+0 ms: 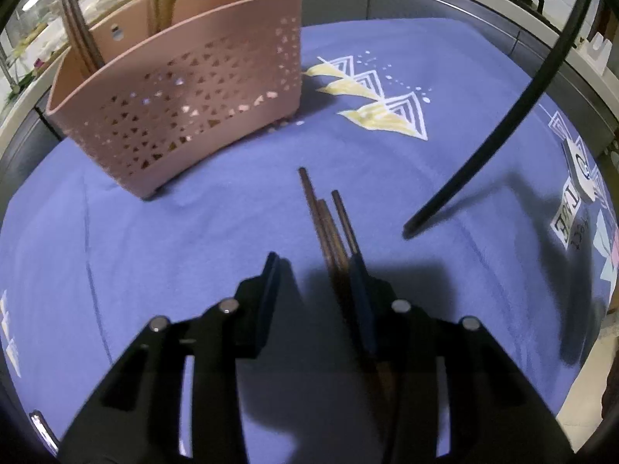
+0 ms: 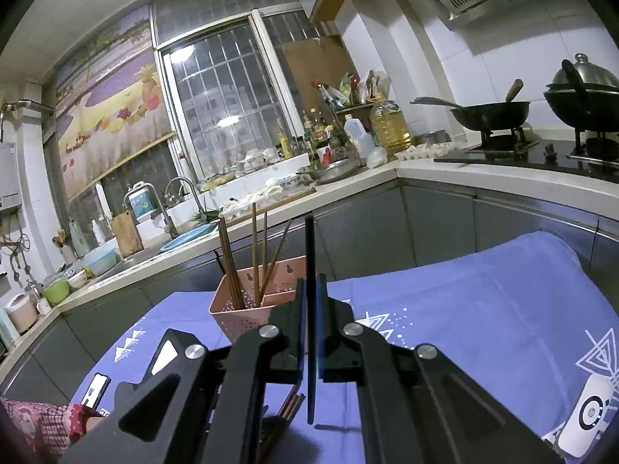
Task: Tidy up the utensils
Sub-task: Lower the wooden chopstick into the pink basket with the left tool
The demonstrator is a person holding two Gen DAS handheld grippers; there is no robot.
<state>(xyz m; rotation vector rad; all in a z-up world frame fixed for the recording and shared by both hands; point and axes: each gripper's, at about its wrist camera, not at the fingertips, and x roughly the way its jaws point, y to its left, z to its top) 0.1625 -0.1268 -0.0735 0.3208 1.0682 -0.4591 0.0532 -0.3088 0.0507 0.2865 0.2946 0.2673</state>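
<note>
Matt pink plastic holder (image 1: 185,104), wooden chopsticks (image 1: 329,224)

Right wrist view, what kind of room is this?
Most likely a lived-in home kitchen: a wok sits on a gas stove, a sink faucet stands below the barred window, and a cooking oil jug crowds the counter.

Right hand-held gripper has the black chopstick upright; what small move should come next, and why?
Probably carry the black chopstick forward over the pink holder and lower it in. The right hand-held gripper is shut on it, held upright above the blue cloth, and the holder already has chopsticks standing in it. The left hand-held gripper is open by the brown chopsticks.
</note>
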